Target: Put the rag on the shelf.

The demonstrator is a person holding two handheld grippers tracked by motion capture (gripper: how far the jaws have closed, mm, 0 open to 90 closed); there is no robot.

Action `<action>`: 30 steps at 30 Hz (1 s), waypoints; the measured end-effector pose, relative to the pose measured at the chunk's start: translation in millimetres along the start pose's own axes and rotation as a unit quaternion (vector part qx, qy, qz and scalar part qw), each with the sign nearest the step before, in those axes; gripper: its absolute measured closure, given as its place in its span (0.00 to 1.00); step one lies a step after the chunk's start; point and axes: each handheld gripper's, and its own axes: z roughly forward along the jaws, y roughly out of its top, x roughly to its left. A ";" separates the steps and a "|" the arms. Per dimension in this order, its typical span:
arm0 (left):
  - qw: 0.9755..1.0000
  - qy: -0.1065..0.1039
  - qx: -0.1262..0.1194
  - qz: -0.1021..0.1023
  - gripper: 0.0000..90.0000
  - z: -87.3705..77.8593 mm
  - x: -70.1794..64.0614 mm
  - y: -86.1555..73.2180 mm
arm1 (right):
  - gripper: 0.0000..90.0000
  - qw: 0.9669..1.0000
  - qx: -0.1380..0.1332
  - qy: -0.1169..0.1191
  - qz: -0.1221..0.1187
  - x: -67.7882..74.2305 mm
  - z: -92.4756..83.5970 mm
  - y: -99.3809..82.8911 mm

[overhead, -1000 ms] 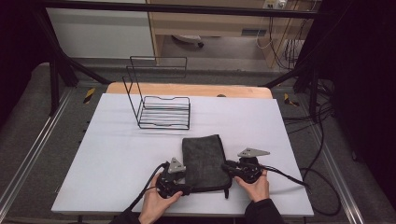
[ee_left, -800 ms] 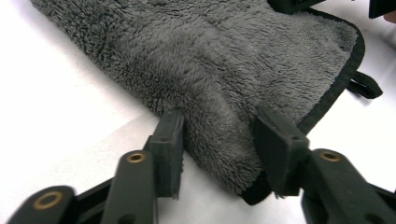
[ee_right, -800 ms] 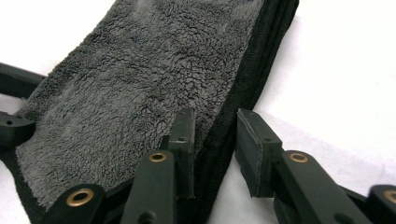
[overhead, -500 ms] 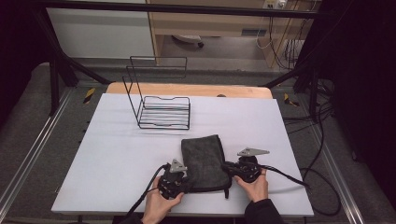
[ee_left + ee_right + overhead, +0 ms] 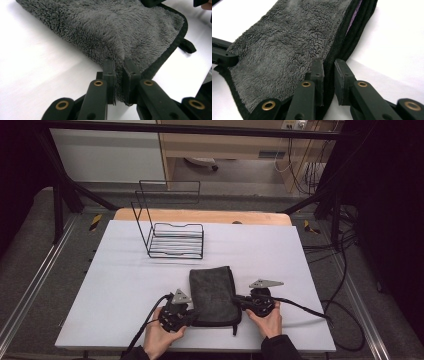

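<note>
Wire rack [image 5: 172, 237] at 11 o'clock of towel [image 5: 214, 295], well apart. Towel long axis 12–6. Left gripper [image 5: 189, 316], right gripper [image 5: 237, 299] both clamped on towel; jaws just closing.

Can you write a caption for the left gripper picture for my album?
The left gripper pinches the folded grey towel by its edge on the white table.

A lab: framed test table [image 5: 125, 270], trailing cables [image 5: 320, 175].

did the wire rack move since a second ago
No. The wire rack stands at the same spot by the table's far wooden edge, beyond the towel.
</note>
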 end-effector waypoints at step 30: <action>0.998 0.020 -0.034 0.042 0.25 -33.1 47.2 0.1 | 0.15 0.999 -0.017 0.008 -0.051 5.2 -4.4 5.9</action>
